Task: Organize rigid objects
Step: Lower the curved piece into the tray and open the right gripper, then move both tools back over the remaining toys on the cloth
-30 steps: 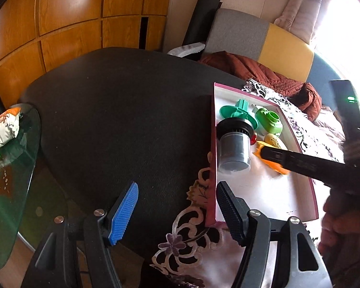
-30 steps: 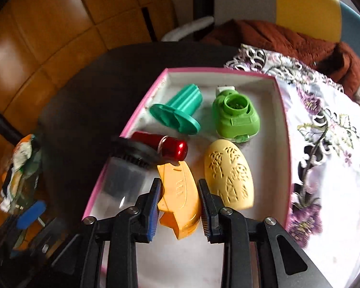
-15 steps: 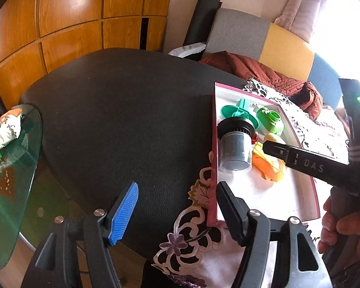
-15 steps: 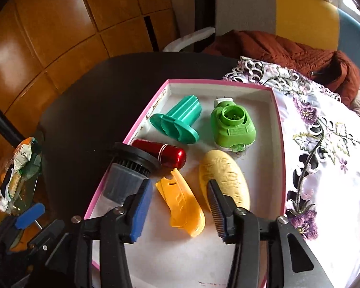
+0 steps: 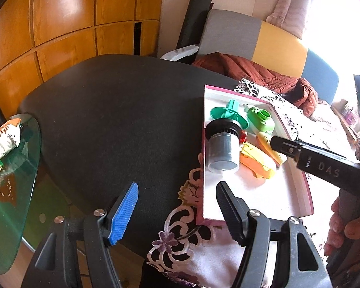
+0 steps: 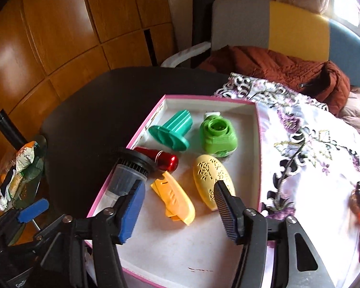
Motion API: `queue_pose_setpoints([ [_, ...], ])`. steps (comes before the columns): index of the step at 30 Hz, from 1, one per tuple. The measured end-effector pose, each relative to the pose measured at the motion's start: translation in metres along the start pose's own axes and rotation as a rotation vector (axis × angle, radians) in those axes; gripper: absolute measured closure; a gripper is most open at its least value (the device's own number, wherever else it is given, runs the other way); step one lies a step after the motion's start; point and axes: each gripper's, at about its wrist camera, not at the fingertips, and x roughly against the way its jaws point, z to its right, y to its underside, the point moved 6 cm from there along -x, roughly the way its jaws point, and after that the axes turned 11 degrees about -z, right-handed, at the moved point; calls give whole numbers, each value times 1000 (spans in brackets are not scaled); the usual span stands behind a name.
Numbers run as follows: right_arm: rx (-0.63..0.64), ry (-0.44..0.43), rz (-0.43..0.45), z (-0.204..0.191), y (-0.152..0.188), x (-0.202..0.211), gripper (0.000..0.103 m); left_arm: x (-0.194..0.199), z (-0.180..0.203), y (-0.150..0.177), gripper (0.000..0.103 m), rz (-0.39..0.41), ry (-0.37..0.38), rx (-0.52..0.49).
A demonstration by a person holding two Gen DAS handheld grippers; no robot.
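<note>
right claw point(image 6: 177, 206) opening, empty, above orange piece point(image 6: 174, 202) | left claw point(image 5: 177, 213) released | box point(image 6: 258, 144) near end bare

both wrist views angled down, sharing pink-rimmed box point(image 5: 308, 187) point(image 6: 258, 144)

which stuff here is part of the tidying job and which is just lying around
Part of the job: pink box, orange piece, yellow oval case, green funnel, green plug-in, red tube, grey filter cup.

Lying about: brown jacket, snack packet, embroidered cloth.
</note>
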Motion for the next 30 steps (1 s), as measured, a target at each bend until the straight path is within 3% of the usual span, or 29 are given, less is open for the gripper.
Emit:
queue_pose_setpoints([
  [15, -36, 81, 91, 55, 0, 52, 33, 8, 17, 2, 35, 1, 4, -56],
  [21, -94, 171, 125, 112, 3, 80, 31, 11, 29, 1, 35, 6, 6, -95],
  [30, -274, 360, 172, 236, 27, 130, 25, 12, 52, 1, 35, 1, 30, -147],
])
